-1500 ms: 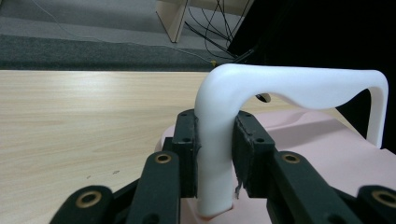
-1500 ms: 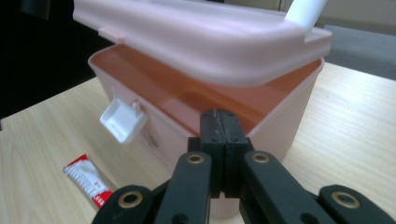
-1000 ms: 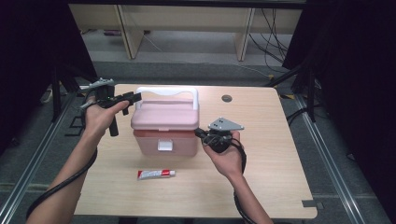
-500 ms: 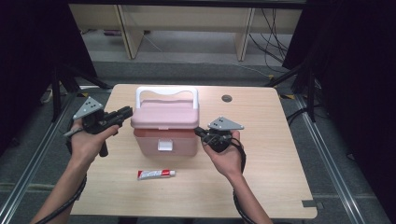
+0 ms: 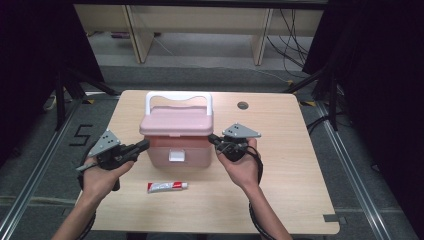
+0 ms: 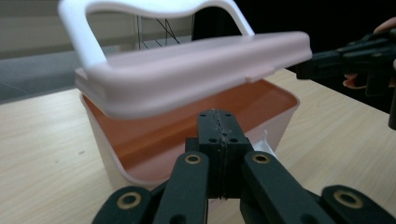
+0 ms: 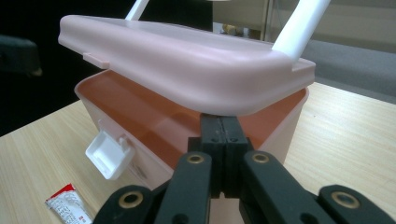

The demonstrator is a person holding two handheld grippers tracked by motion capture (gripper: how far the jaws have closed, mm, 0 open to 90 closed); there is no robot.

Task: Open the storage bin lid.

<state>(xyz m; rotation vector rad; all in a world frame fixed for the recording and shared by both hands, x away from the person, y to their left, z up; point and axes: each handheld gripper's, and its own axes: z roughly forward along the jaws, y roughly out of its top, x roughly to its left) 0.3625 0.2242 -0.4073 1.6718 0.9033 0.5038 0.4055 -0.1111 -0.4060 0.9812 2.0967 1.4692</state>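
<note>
Flanking the pink box point(image 5: 176, 145), both claws point(image 5: 141, 145) point(image 5: 214, 138) clamped shut, apparently empty, lid point(image 5: 176, 121) raised.

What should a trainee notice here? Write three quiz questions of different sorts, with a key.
1. True or false: the pink plastic lid with a white handle sits fully shut on the pink translucent plastic box.
2. The small red-and-white tube lies: A) inside the box; B) on the light wooden table in front of the box; C) in a gripper.
3. How do the right gripper jaws stand?
Key: 1 false, the lid is raised ajar; 2 B; 3 shut, nothing between them.
</note>
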